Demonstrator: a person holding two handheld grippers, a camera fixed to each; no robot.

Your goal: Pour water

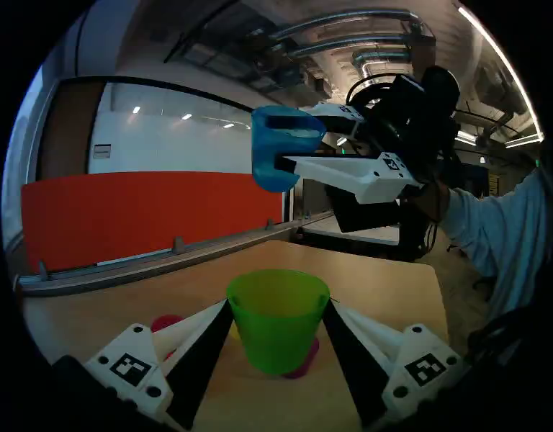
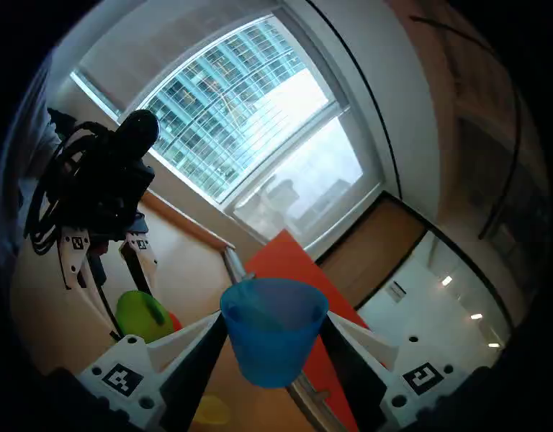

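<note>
In the left gripper view, my left gripper (image 1: 278, 324) is shut on a green plastic cup (image 1: 278, 317), held upright just above the wooden table (image 1: 392, 284). Above and beyond it the right gripper (image 1: 284, 162) holds a blue cup (image 1: 280, 144) tipped on its side, mouth facing left, high over the green cup. In the right gripper view, my right gripper (image 2: 274, 338) is shut on the blue cup (image 2: 273, 331). The green cup (image 2: 141, 315) and left gripper (image 2: 107, 270) show far below at left. No water is visible.
A pink cup (image 1: 165, 324) and a yellow one lie on the table behind the green cup; a yellow cup (image 2: 208, 412) also shows in the right gripper view. An orange wall panel (image 1: 147, 212) runs behind the table's rail. A person's sleeve (image 1: 500, 230) is at right.
</note>
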